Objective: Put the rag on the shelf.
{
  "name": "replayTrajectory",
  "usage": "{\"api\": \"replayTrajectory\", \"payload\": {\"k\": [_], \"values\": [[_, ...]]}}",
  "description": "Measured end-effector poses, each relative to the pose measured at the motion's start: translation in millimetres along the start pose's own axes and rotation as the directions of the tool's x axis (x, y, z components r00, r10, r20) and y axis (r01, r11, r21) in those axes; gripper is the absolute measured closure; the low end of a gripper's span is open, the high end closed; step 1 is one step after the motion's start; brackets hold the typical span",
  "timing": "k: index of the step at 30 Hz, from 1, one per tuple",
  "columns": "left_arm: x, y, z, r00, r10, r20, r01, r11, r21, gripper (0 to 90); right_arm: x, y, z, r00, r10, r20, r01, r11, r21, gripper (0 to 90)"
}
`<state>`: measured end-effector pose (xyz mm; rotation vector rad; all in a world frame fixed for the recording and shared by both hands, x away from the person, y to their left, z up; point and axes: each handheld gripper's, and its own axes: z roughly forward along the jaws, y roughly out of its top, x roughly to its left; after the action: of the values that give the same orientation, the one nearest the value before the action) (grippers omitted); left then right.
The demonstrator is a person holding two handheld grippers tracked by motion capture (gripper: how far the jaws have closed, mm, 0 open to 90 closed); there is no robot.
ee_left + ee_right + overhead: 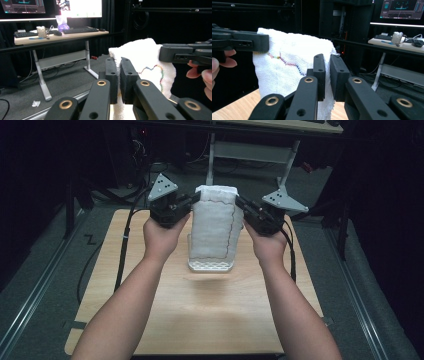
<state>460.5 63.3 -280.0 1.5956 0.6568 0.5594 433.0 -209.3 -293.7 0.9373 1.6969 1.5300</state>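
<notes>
A white towel point(214, 222) with a wavy multicoloured stitch line hangs upright above the wooden table point(200, 315), folded over at the top. My left gripper point(196, 196) is shut on the towel's upper left corner and my right gripper point(239, 200) is shut on its upper right corner. In the left gripper view the towel point(145, 57) is pinched between the black jaws of the left gripper point(119, 65), and the other gripper clamps its far edge. The right gripper view shows the towel point(287, 65) held the same way by the right gripper point(327, 62). The towel's lower end hangs over a white lattice tray point(211, 265).
The white lattice tray lies on the table's middle, behind my forearms. A desk point(60, 35) with keyboards and monitors stands beyond the table, its metal legs point(287, 167) on grey floor. Cables trail off the table's left and right edges.
</notes>
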Motion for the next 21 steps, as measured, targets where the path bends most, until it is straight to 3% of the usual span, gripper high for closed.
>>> {"api": "replayTrajectory", "payload": {"k": [4, 8, 11, 15, 18, 21], "values": [[9.8, 1.1, 9.9, 1.0000, -0.002, -0.009, 0.002, 0.9998, 0.019, 86.0, -7.7, 0.4, 13.3, 1.0000, 0.003, 0.001, -0.003, 1.000, 0.019, 83.8], [22.7, -3.1, 22.7, 0.9993, -0.023, -0.029, 0.023, 0.9997, 0.003, 85.8, -14.1, 1.0, 28.2, 1.0000, -0.005, 0.008, 0.005, 0.999, 0.034, 83.7], [33.0, -11.0, 35.9, 0.9970, -0.046, -0.062, 0.046, 0.9989, 0.004, 85.6, -14.5, 0.7, 41.8, 0.9983, -0.036, 0.046, 0.034, 0.998, 0.052, 83.6], [46.8, -25.5, 51.2, 0.9933, -0.070, -0.093, 0.074, 0.9960, 0.049, 85.5, -17.1, -4.4, 58.0, 0.9972, -0.055, 0.051, 0.051, 0.996, 0.074, 83.5], [52.8, -33.8, 59.2, 0.9923, -0.071, -0.102, 0.081, 0.9919, 0.098, 85.5, -25.2, -16.3, 74.1, 0.9981, -0.045, 0.041, 0.039, 0.991, 0.131, 83.4], [54.2, -42.0, 66.9, 0.9914, -0.036, -0.126, 0.054, 0.9875, 0.148, 85.4, -30.8, -24.1, 84.0, 0.9984, -0.035, 0.043, 0.028, 0.987, 0.160, 83.4]]}}
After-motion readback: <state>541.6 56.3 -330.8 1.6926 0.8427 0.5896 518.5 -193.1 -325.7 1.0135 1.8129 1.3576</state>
